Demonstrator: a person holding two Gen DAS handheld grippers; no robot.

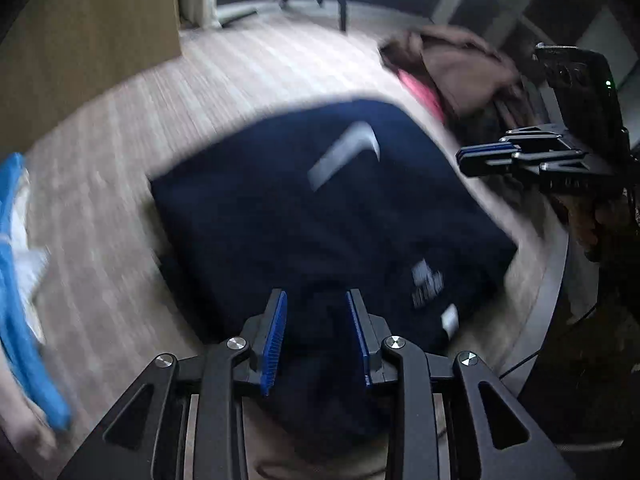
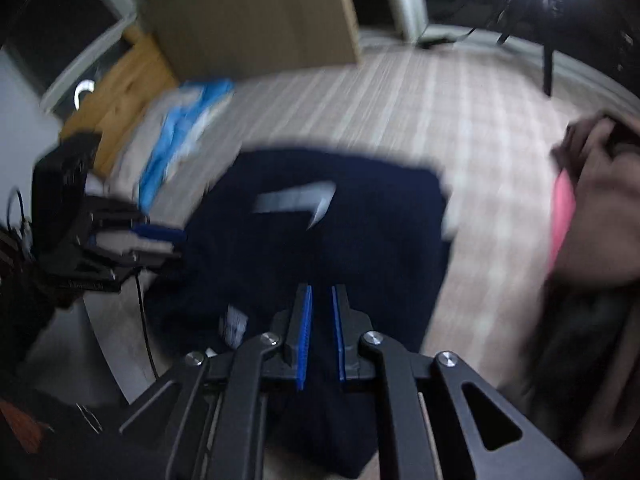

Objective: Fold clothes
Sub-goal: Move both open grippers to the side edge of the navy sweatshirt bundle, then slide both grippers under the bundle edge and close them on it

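Note:
A navy garment (image 1: 280, 216) with a white swoosh lies folded on the wood-grain table; it also fills the centre of the right wrist view (image 2: 360, 248). My left gripper (image 1: 317, 300) hovers over its near edge with the fingers partly apart. Dark cloth shows in the gap, but I cannot see it pinched. From the other side the left gripper (image 2: 176, 246) sits at the garment's left edge. My right gripper (image 2: 321, 292) is over the near edge with its pads almost together. In the left wrist view the right gripper (image 1: 460, 158) looks shut beside the garment's right edge. Both views are blurred.
A blue and white cloth (image 2: 180, 136) lies left of the garment, also visible as the blue cloth (image 1: 16, 280). A brown and pink clothes pile (image 1: 452, 68) sits at the right, the same brown pile (image 2: 600, 220). A cardboard box (image 2: 248, 16) stands behind. The table's rounded edge (image 2: 100, 332) runs near me.

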